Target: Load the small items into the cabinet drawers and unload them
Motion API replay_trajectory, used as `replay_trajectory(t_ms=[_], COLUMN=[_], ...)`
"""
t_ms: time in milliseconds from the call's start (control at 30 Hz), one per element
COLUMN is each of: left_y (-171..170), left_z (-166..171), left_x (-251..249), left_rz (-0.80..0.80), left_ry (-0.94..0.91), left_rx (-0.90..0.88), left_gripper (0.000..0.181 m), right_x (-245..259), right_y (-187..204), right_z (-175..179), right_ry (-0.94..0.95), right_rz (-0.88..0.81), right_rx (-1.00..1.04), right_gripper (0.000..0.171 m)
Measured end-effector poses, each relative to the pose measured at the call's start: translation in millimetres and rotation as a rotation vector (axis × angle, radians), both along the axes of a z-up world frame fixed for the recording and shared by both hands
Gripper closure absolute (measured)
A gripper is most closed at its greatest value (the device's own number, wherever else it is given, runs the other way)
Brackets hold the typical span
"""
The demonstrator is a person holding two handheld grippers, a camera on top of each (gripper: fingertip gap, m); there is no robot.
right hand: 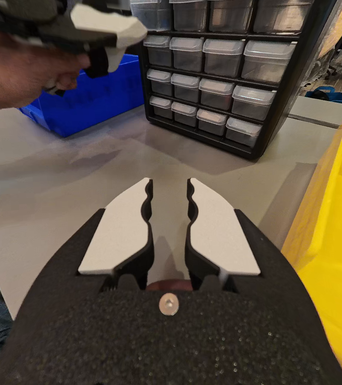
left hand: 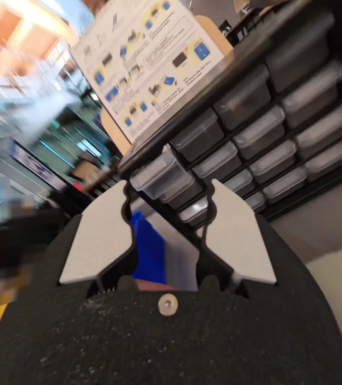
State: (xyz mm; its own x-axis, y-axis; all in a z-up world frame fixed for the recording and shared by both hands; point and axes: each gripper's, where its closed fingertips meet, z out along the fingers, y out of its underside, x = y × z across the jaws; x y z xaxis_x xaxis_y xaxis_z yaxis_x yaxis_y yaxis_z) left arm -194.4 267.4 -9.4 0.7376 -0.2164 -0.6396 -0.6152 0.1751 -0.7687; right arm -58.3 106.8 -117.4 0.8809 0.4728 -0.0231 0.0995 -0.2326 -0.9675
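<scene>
A black cabinet (right hand: 303, 87) with several clear drawers (right hand: 220, 56) stands at the back of the grey table (right hand: 66, 187); it also shows tilted in the blurred left wrist view (left hand: 186, 116). One drawer at its near left corner (left hand: 161, 177) sticks out a little. My left gripper (left hand: 169, 185) is open and empty, raised close to that corner; it shows from the side in the right wrist view (right hand: 122, 41), held by a hand (right hand: 15, 73). My right gripper (right hand: 170, 183) is open and empty, low over the bare table in front of the cabinet. No small items are visible.
A blue bin (right hand: 86, 104) sits left of the cabinet, also in the left wrist view (left hand: 147, 245). A yellow bin (right hand: 337, 208) stands at the right edge. A white printed sheet (left hand: 145, 62) stands behind the cabinet.
</scene>
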Motion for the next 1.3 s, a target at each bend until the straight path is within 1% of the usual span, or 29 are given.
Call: replay_trajectory(t_ms=[67,133,267,333,433,600,833,900,1033,1100,1133,1233,1300], left_y=[9.2,22.7,46.9,50.7,54.0,47.1,12.4,11.0,12.1,16.1,20.3,31.7,29.0], left_z=[3.2,6.2,-1.3,1.7,2.6,2.5,1.7,-0.9,-4.4,-1.6,-1.2,-7.0,-7.8], left_x=[-0.1,0.8,5.3,6.0,-2.7,-7.5,-8.8,-6.9,-4.0,-5.0,-6.5,-6.0,-7.9], left_rz=[0.000,0.010,0.058,0.069,0.127,0.109,0.078,0.055,0.008,0.014,0.033,0.047,0.038], left_ry=[-0.196,-0.329,-0.453,-0.512,-0.518,-0.555,-0.581,-0.602,-0.650,-0.621,-0.596,-0.533,-0.548], left_rx=[-0.122,-0.186,-0.290,-0.281,-0.242,-0.268,-0.263,-0.288,-0.315,-0.283,-0.269,-0.292,-0.306], left_gripper=[0.101,0.100,0.095,0.100,0.118,0.118,0.119,0.106,0.098,0.099,0.100,0.113,0.114], right_x=[-0.1,0.0,0.9,1.1,1.2,0.6,-1.6,-2.7,-6.8,-11.7,-15.7,-27.7,-34.5], right_y=[0.3,0.3,0.0,0.1,0.3,0.4,-0.5,-0.6,-3.3,-4.4,-5.1,-8.8,-11.2], right_z=[-0.5,-0.6,0.4,0.4,-0.2,-0.9,-2.2,-3.0,-5.4,-9.9,-13.8,-22.9,-11.4], right_ry=[-0.002,-0.001,0.004,0.005,0.005,0.002,-0.006,-0.014,-0.016,-0.035,-0.060,-0.139,-0.131], right_rz=[0.000,0.000,-0.004,-0.004,-0.003,-0.001,0.005,0.006,0.018,0.031,0.045,0.091,0.124], right_rx=[-0.004,-0.005,0.001,0.000,-0.004,-0.008,-0.016,-0.018,-0.038,-0.071,-0.100,-0.209,-0.244], right_gripper=[0.140,0.140,0.141,0.140,0.140,0.141,0.141,0.141,0.140,0.139,0.135,0.130,0.129])
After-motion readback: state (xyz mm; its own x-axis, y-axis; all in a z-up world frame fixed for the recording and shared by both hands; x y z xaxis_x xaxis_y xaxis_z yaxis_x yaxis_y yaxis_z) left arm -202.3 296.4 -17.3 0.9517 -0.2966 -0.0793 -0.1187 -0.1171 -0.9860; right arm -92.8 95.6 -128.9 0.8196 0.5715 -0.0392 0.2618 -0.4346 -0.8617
